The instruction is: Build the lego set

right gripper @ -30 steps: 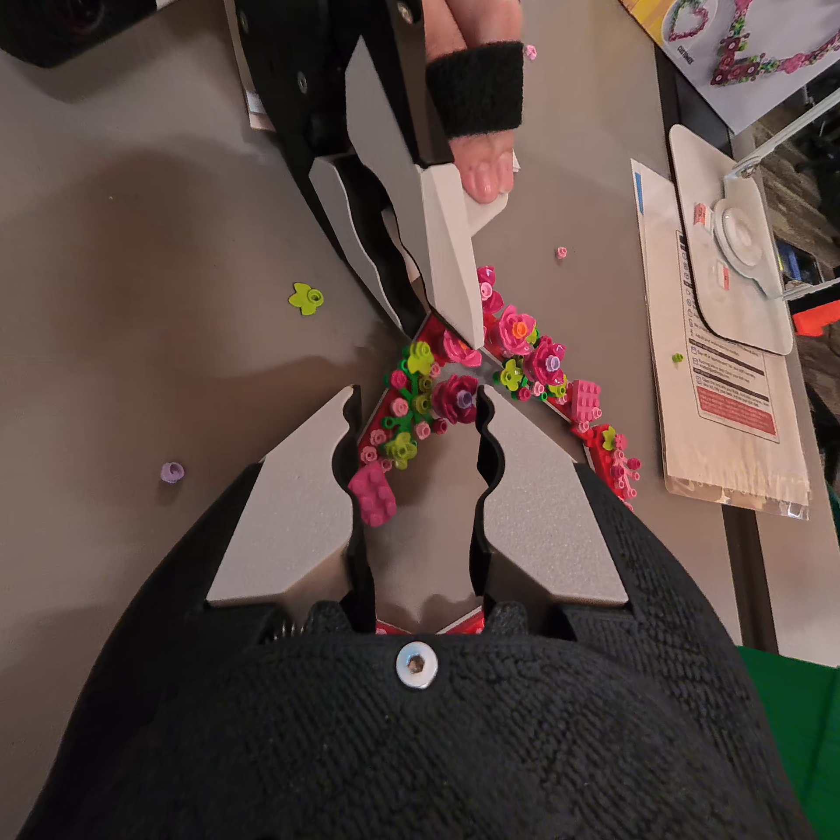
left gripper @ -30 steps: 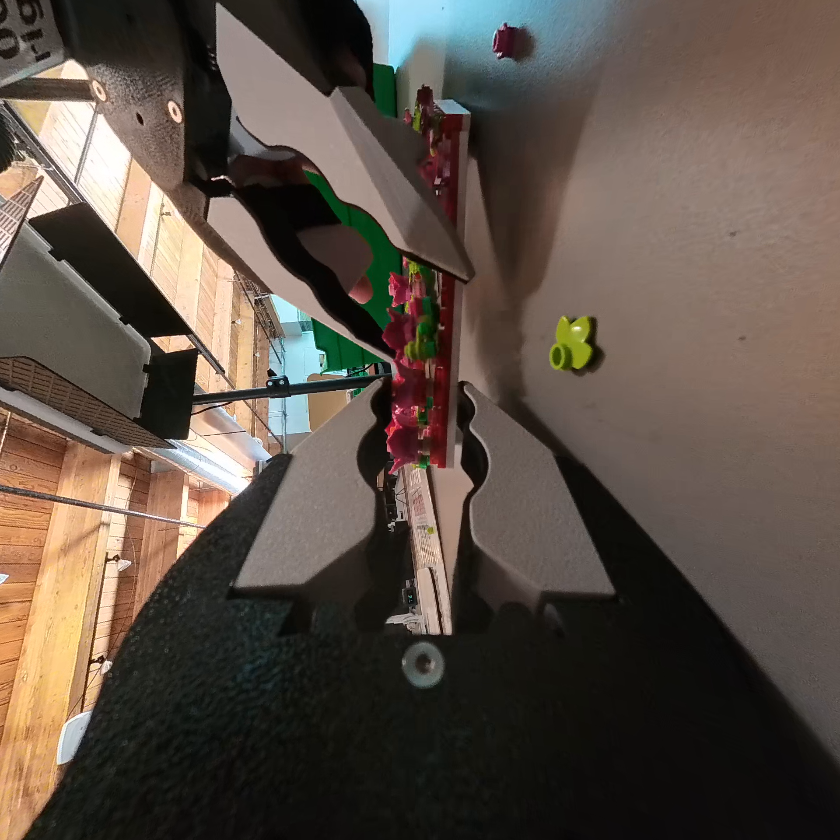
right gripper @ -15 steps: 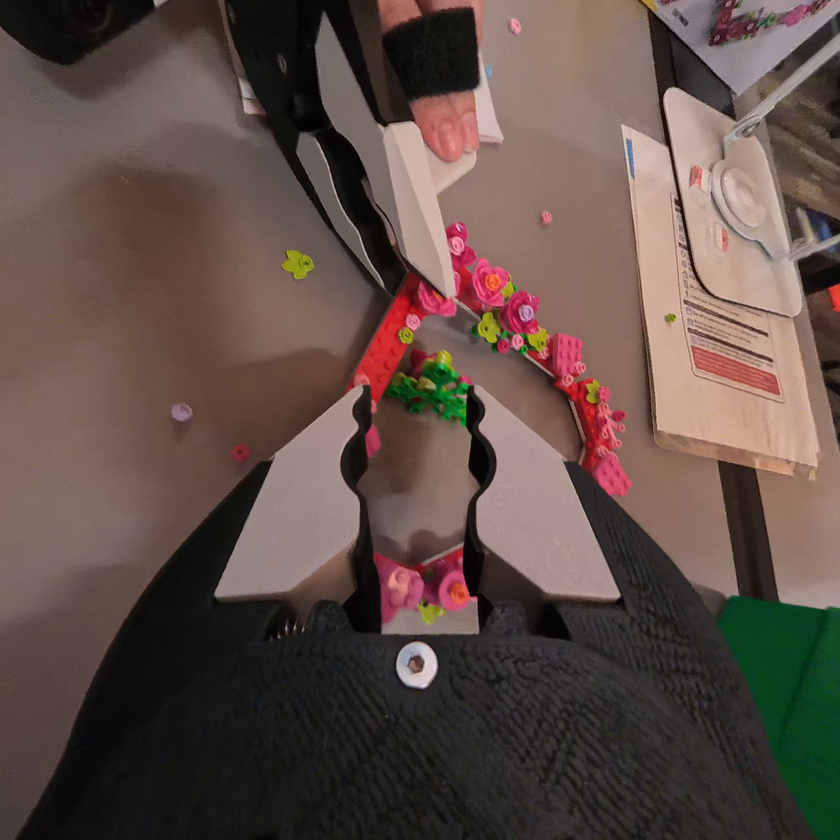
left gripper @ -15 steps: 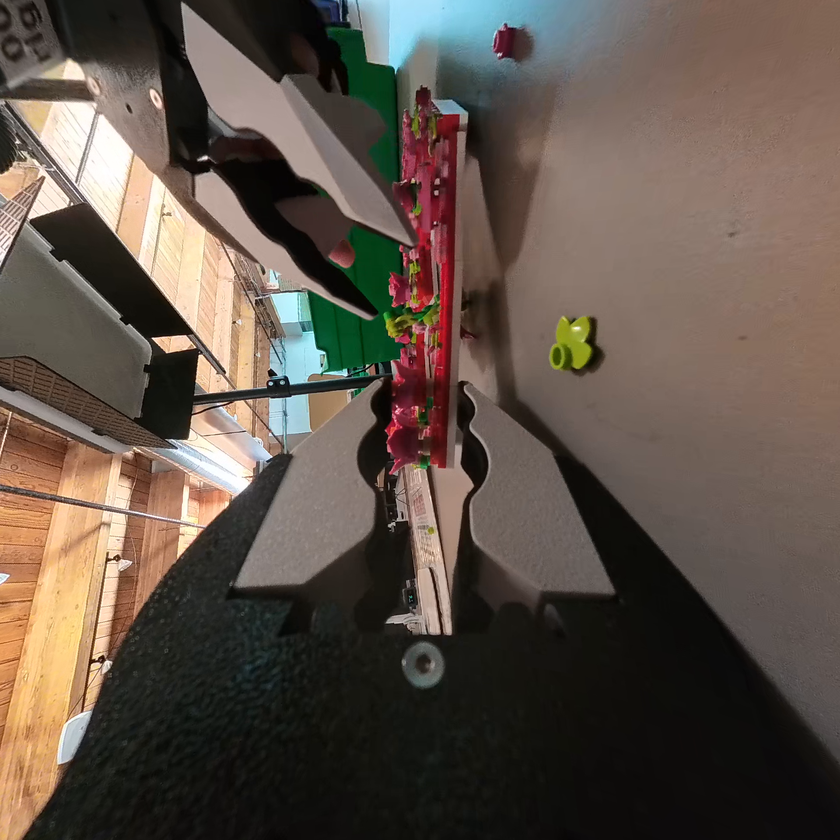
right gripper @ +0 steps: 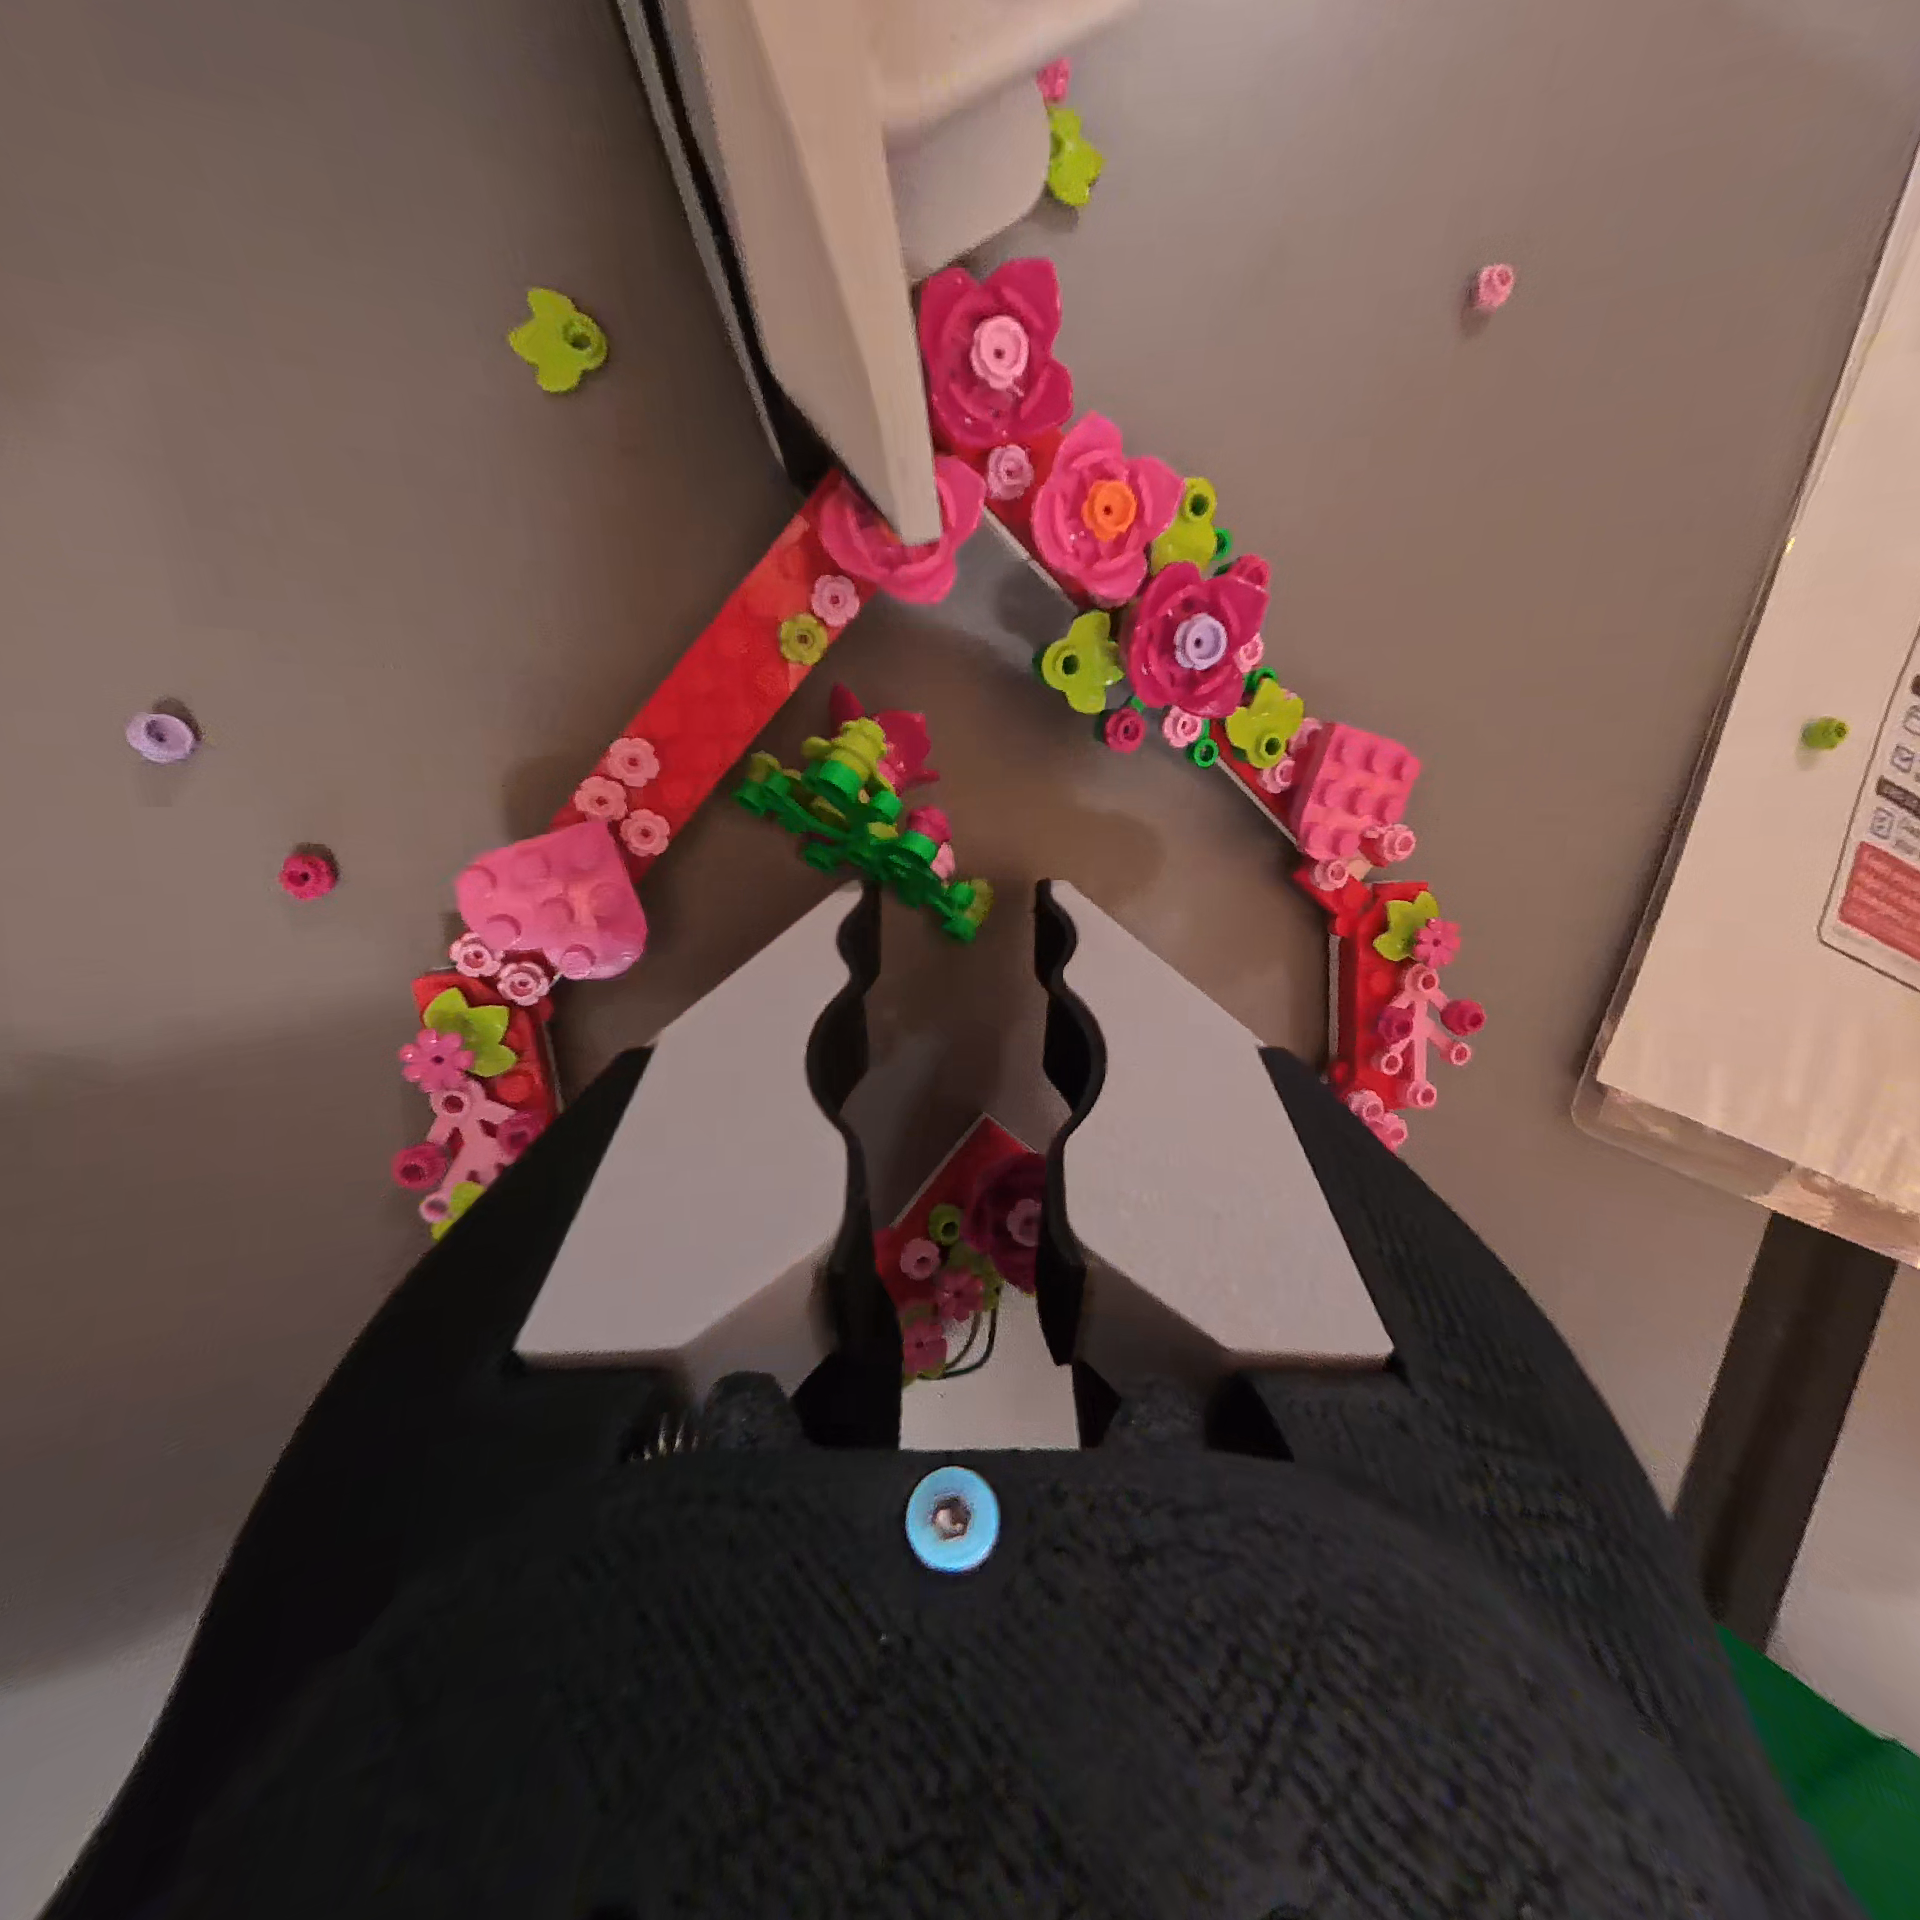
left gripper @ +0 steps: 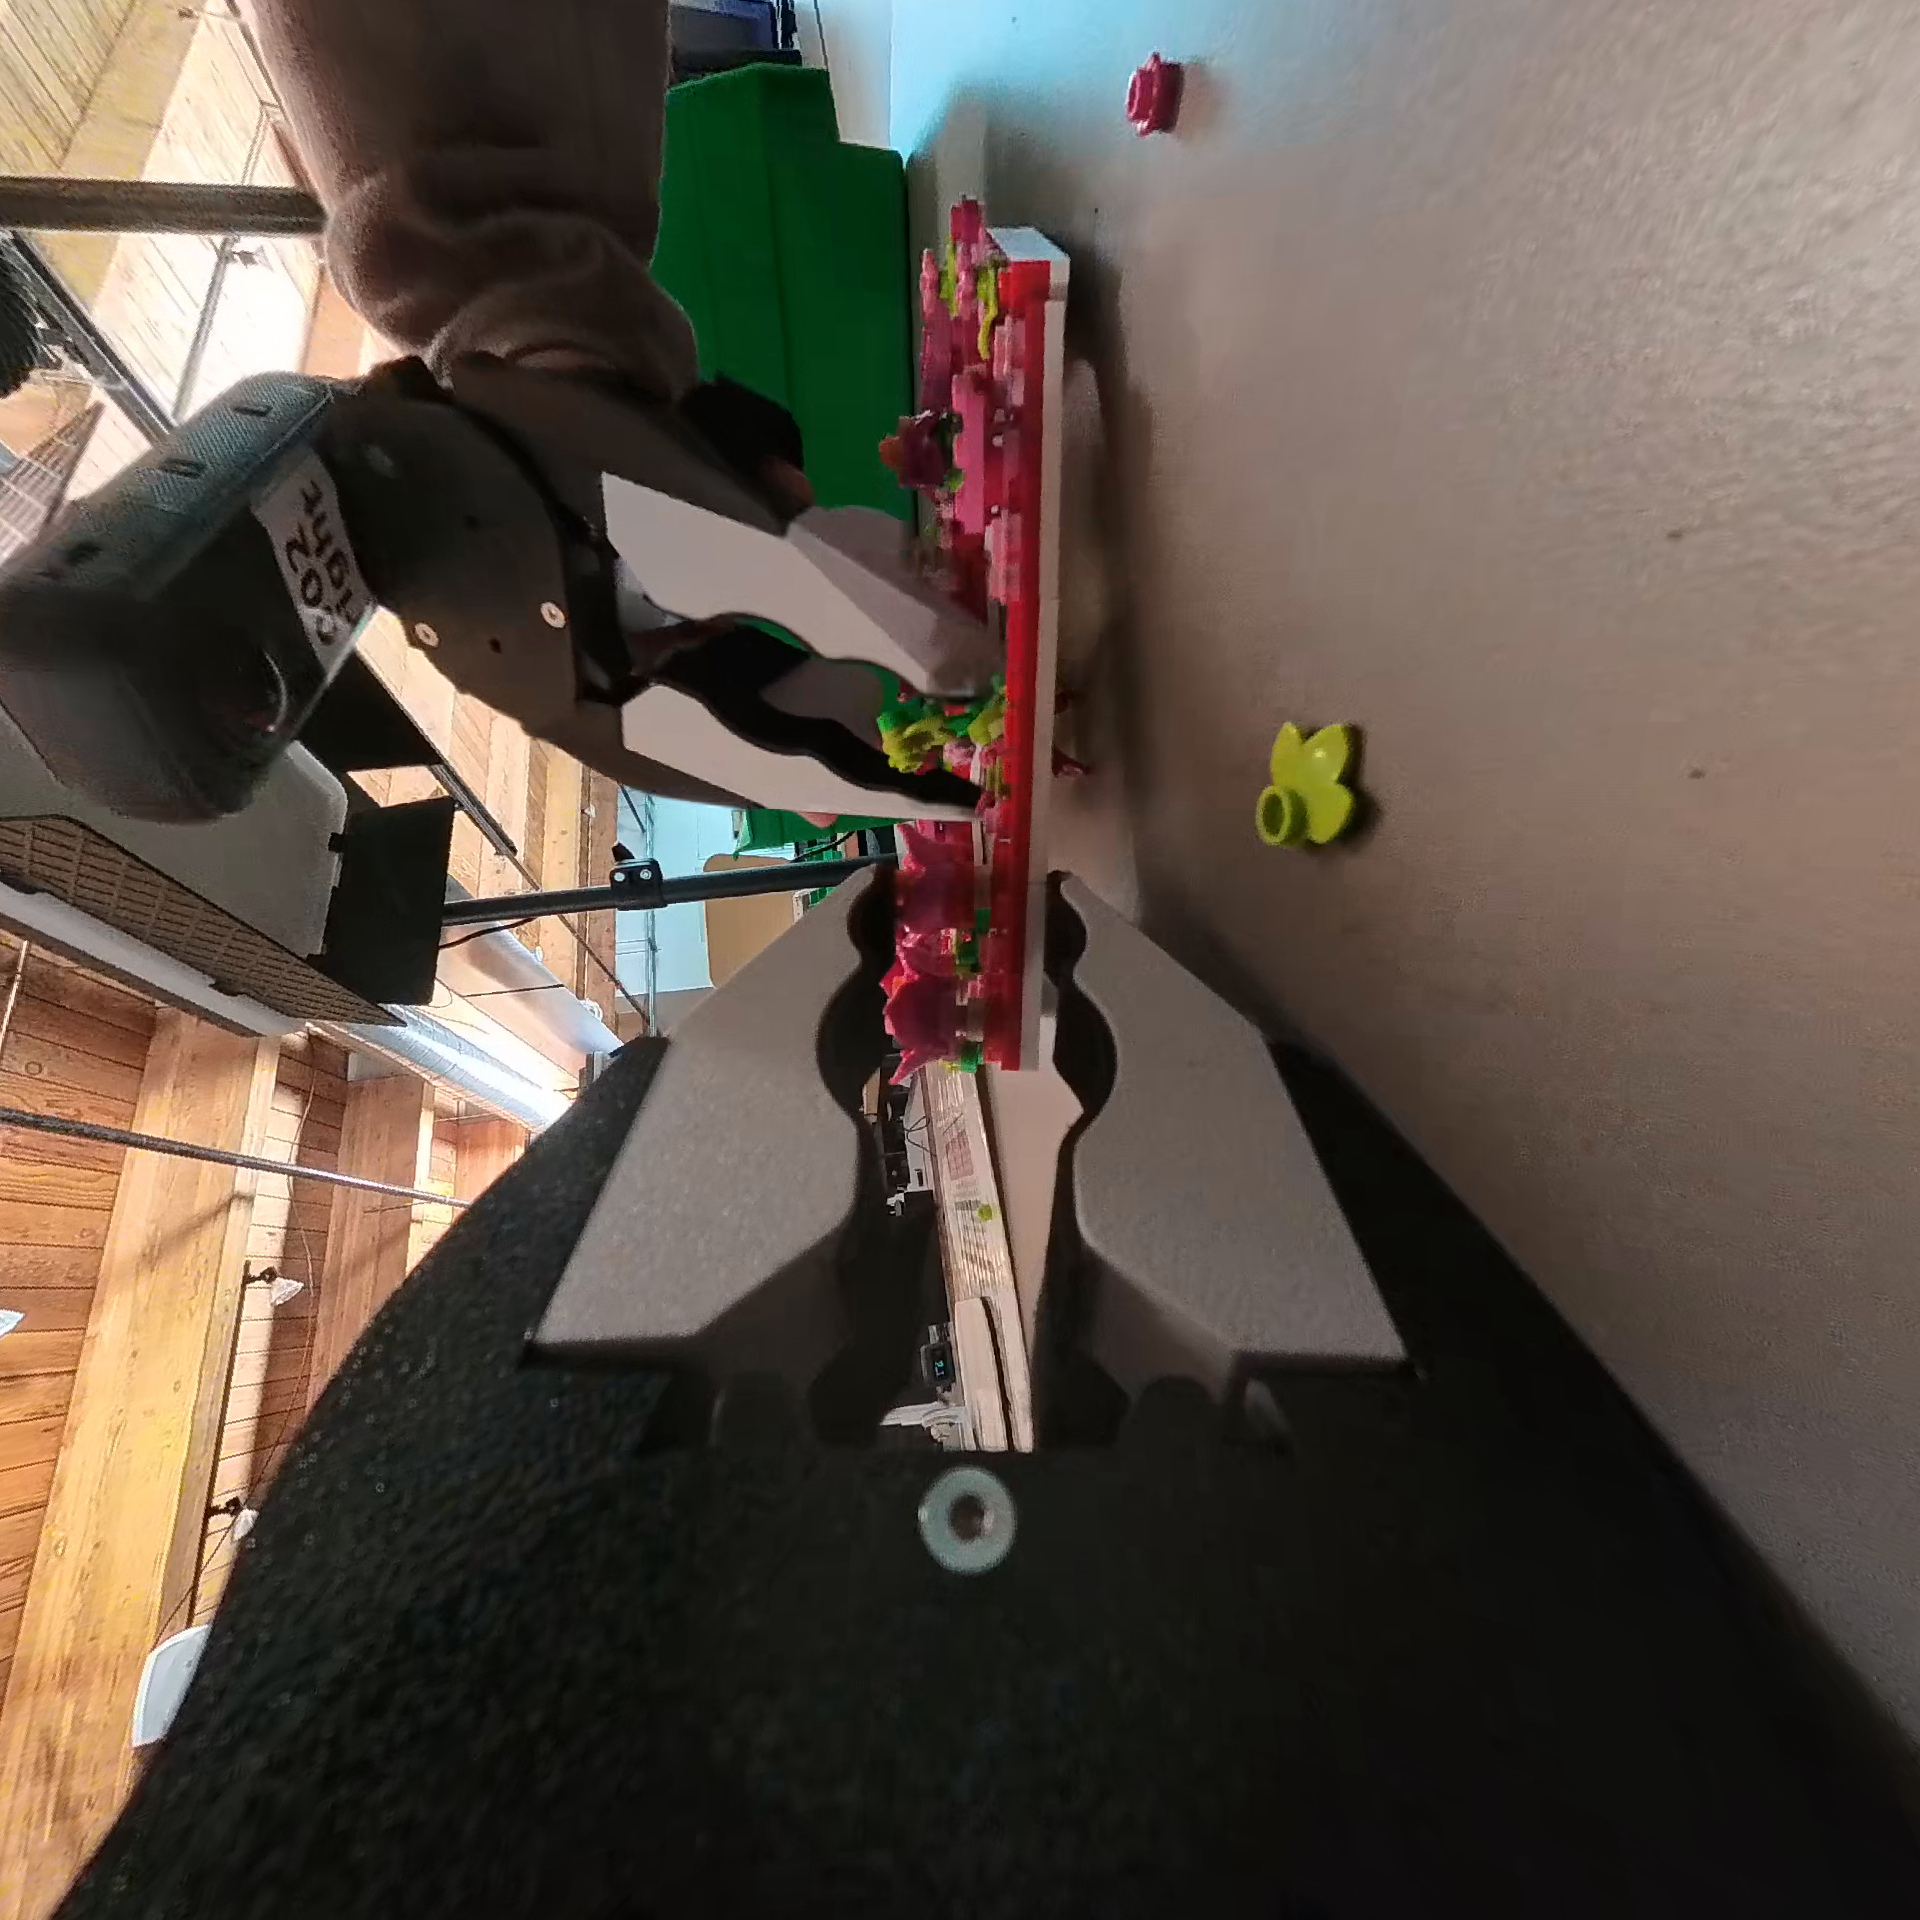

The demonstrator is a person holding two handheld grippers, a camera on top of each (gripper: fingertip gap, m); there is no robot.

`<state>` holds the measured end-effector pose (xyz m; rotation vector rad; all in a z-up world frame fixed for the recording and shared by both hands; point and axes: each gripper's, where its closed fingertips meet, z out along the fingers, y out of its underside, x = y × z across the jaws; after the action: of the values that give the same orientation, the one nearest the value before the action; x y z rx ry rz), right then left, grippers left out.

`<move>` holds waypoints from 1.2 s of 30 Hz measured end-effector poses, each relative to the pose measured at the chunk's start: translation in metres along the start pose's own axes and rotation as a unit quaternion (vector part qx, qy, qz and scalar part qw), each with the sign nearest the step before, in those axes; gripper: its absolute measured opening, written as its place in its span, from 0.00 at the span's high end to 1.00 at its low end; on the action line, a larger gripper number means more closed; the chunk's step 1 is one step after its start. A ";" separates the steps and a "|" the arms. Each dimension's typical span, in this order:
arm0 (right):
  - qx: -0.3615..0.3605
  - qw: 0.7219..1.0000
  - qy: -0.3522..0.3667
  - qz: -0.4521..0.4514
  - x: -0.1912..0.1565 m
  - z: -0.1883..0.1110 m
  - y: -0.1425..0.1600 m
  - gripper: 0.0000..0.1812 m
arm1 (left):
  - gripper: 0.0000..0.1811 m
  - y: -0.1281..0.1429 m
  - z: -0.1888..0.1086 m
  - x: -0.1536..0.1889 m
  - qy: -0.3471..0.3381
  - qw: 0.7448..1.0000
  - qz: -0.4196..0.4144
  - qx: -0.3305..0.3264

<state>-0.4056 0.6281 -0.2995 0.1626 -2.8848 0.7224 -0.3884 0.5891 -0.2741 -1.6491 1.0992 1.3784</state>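
Observation:
A red heart-shaped Lego frame (right gripper: 717, 675) covered with pink flowers lies on the grey table. The left wrist view shows it edge-on (left gripper: 1023, 623). My left gripper (left gripper: 961, 894) is shut on the frame's pointed corner. One of its fingers (right gripper: 831, 312) presses on a pink flower there. A loose green stem cluster (right gripper: 862, 821) with small buds lies inside the frame. My right gripper (right gripper: 951, 894) is open, jaws narrow, low over the table. The cluster's near end sits between its fingertips. It also shows in the left wrist view (left gripper: 977, 743).
Loose pieces lie on the table: a lime leaf (right gripper: 556, 338), also in the left wrist view (left gripper: 1309, 800), a lavender stud (right gripper: 161, 732), a magenta stud (right gripper: 307, 873) and a pink stud (right gripper: 1493, 286). A paper bag (right gripper: 1766, 831) lies at the right. A green block (left gripper: 779, 312) stands beyond the frame.
The green cluster has come off the frame's left arm and lies inside it. My right gripper has dropped closer, with narrower jaws. The left gripper has not moved.

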 end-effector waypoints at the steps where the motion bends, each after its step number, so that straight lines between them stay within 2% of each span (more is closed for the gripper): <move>1: -0.006 1.000 0.002 0.003 0.001 0.000 0.002 0.88 | 0.86 0.000 0.000 0.000 0.000 1.000 0.000 0.000; 3: -0.010 1.000 0.000 0.017 0.000 -0.001 0.005 0.96 | 0.86 0.000 0.000 0.000 0.000 1.000 0.000 0.000; 11: 0.004 0.998 0.051 0.042 -0.008 -0.015 0.006 0.97 | 0.86 -0.001 0.000 0.000 0.001 1.000 0.001 0.003; 13: -0.016 0.996 0.072 0.051 -0.006 -0.017 0.010 0.97 | 0.86 -0.001 0.000 0.000 0.001 1.000 0.001 0.003; 16: -0.092 0.982 0.146 0.082 0.011 -0.021 0.028 0.97 | 0.86 -0.001 0.000 0.000 0.001 1.000 0.000 0.003; 18: -0.111 0.974 0.160 0.114 0.013 -0.020 0.031 0.97 | 0.86 -0.001 0.000 0.000 0.001 1.000 0.000 0.003; 21: -0.116 0.975 0.132 0.135 0.004 -0.015 0.028 0.96 | 0.86 -0.001 0.000 0.001 0.002 1.000 0.000 0.003; 23: -0.123 0.979 0.098 0.132 -0.004 -0.013 0.028 0.92 | 0.86 -0.001 0.000 0.001 0.002 1.000 0.000 0.003; 26: -0.147 0.982 0.057 0.107 -0.010 -0.017 0.031 0.86 | 0.86 -0.001 -0.001 0.001 0.002 1.000 0.000 0.003; 29: -0.160 0.984 0.039 0.066 -0.007 -0.025 0.032 0.85 | 0.86 -0.001 -0.001 0.001 0.002 1.000 0.001 0.003; 36: -0.098 0.994 -0.037 0.014 -0.005 -0.017 0.015 0.82 | 0.86 -0.001 -0.001 0.001 0.002 1.000 0.001 0.003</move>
<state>-0.4002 0.6500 -0.2927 0.1264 -3.0123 0.4411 -0.3871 0.5884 -0.2752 -1.6470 1.1067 1.3722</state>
